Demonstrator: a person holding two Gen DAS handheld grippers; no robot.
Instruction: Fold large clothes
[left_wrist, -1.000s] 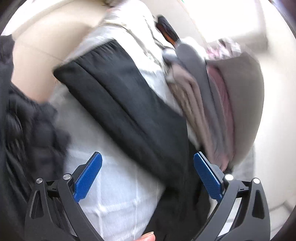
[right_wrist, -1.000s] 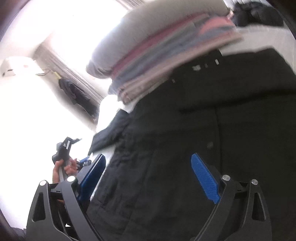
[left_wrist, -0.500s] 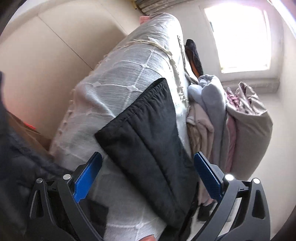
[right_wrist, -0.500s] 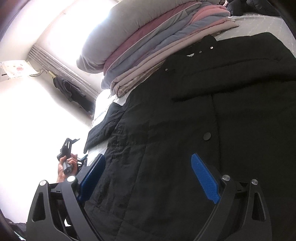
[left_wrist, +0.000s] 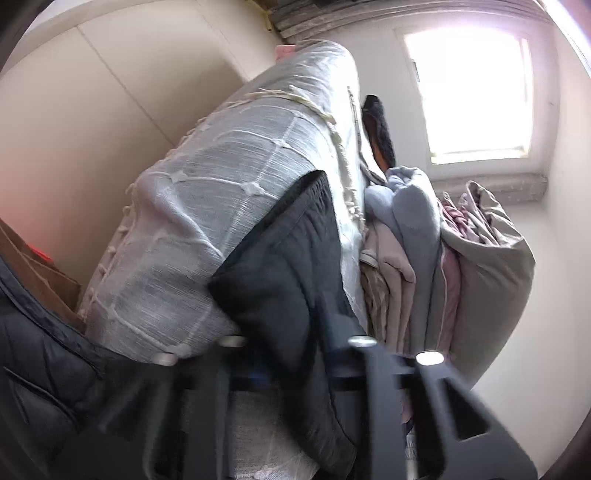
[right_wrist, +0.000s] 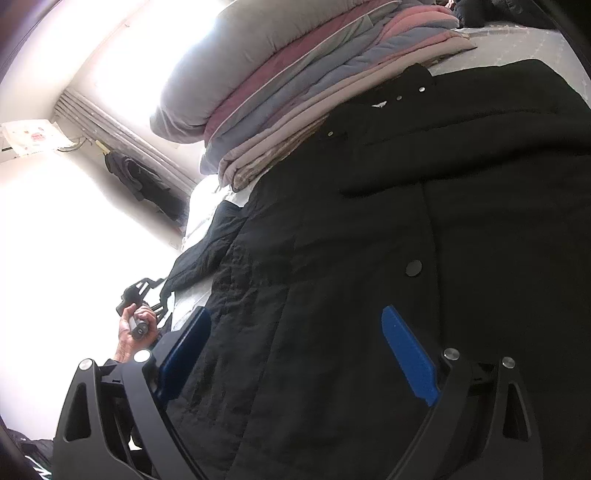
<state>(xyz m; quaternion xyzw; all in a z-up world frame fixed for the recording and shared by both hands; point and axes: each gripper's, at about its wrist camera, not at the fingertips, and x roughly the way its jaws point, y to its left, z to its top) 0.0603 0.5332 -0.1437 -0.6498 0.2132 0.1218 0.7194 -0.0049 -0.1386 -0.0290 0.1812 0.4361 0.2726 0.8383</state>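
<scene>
Lying spread over the bed (left_wrist: 221, 192), black quilted jacket (right_wrist: 424, 240) shows snap buttons and a front placket only in the right wrist view; left wrist view shows just its sleeve (left_wrist: 291, 266), cuff gathered, draped on the grey checked bedspread. Left tool (left_wrist: 291, 373) blurred, jaws have just been closing, seemingly clenched on the sleeve. Right tool (right_wrist: 295, 354) released, blue pads wide over the jacket body. Folded bedding stack (right_wrist: 295, 85) sits beside the collar. A hand (right_wrist: 135, 325) grips the other handle at left.
</scene>
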